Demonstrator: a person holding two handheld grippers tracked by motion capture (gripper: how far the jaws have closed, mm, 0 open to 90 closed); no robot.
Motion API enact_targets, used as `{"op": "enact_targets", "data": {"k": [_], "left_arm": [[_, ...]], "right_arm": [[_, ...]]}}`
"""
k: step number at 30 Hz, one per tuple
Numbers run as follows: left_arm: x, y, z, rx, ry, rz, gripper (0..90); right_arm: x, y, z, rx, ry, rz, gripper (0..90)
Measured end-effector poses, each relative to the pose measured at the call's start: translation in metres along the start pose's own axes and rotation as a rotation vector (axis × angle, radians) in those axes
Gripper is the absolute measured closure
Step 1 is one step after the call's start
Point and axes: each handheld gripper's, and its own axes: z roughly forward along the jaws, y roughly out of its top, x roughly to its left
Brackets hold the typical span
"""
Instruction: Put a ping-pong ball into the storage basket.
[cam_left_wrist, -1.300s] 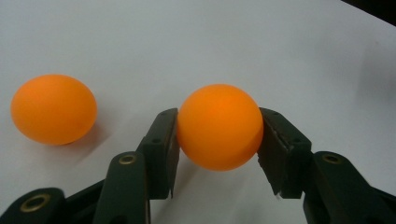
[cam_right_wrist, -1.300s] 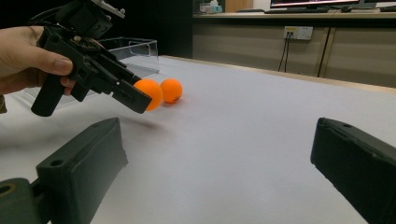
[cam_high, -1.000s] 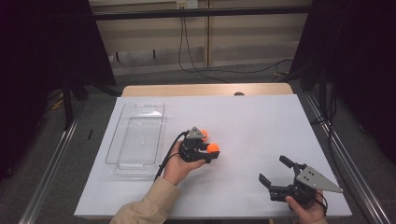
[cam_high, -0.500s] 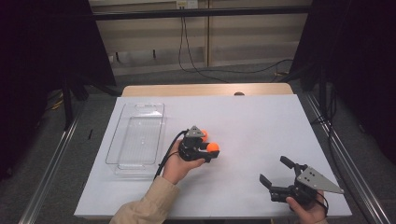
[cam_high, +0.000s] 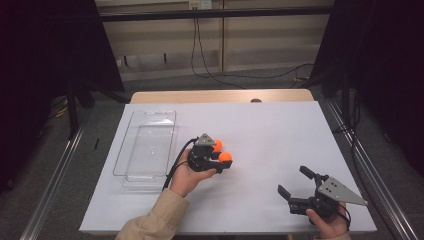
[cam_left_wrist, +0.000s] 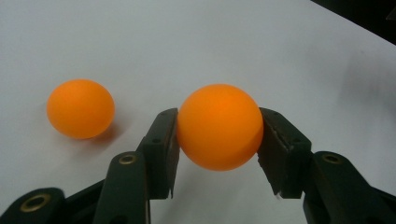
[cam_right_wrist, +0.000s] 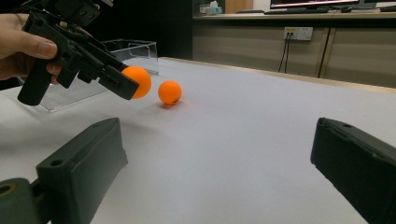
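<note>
Just left of the high view's centre, the left tongs pinch one orange ball between their pads, lifted a little off the white worktop. A second orange ball rests on the worktop close beside it, at the left of the left gripper view. A clear plastic tray lies left of centre, and the right tongs hover spread wide and empty at the lower right.
</note>
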Motion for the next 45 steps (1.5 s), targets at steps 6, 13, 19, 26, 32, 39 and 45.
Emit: {"op": "enact_targets", "data": {"k": [6,13,19,26,32,39,45], "left_arm": [[0.001,0.001,-0.004,-0.004,-0.003,-0.015,50.8],[0.004,0.003,-0.01,-0.001,-0.003,-0.025,50.8],[0.005,0.003,-0.013,0.005,0.002,-0.033,50.8],[0.006,0.004,-0.017,0.006,0.005,-0.038,50.8],[0.01,0.006,-0.022,0.002,0.013,-0.043,50.8],[0.014,0.008,-0.029,-0.001,0.01,-0.062,50.8],[0.017,0.008,-0.033,-0.002,0.014,-0.075,50.8]], "right_arm": [[0.0,0.0,0.001,0.003,0.0,-0.003,2.1],[-0.001,0.0,0.001,0.001,-0.003,0.004,2.1],[0.0,0.0,0.002,0.003,0.0,-0.002,2.1],[0.0,-0.001,0.003,0.0,0.002,0.004,2.1],[-0.001,0.0,0.001,-0.003,0.0,0.007,2.1],[-0.001,0.0,0.002,-0.002,0.002,0.006,2.1],[0.0,0.0,0.002,-0.005,0.002,0.01,2.1]]}}
